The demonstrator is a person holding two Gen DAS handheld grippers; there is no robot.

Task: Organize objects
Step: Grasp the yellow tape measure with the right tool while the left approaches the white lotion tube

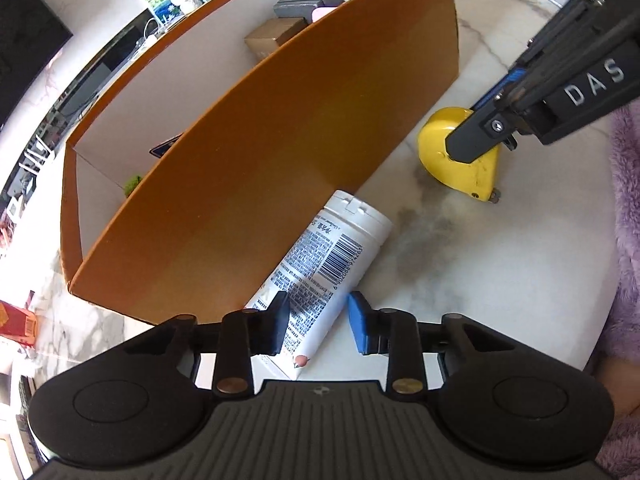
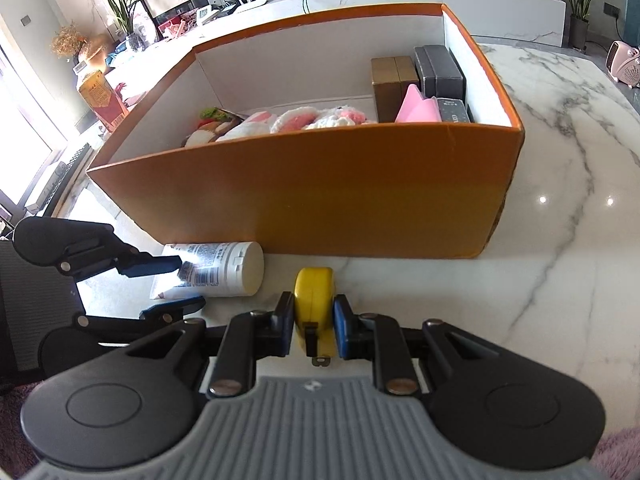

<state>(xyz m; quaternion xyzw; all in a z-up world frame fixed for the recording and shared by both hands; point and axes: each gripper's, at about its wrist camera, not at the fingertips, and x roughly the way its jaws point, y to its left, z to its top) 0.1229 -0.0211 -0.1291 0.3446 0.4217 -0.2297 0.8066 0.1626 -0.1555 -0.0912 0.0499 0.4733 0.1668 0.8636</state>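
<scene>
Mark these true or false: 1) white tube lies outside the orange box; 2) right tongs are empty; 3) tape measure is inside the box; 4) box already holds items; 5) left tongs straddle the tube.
1) True: the white tube lies on the marble table against the orange box.
2) False: the right tongs are shut on the yellow tape measure.
3) False: it is on the table, outside the box.
4) True: a pink plush toy and small boxes sit inside.
5) True: the left tongs have a finger on each side.
</scene>
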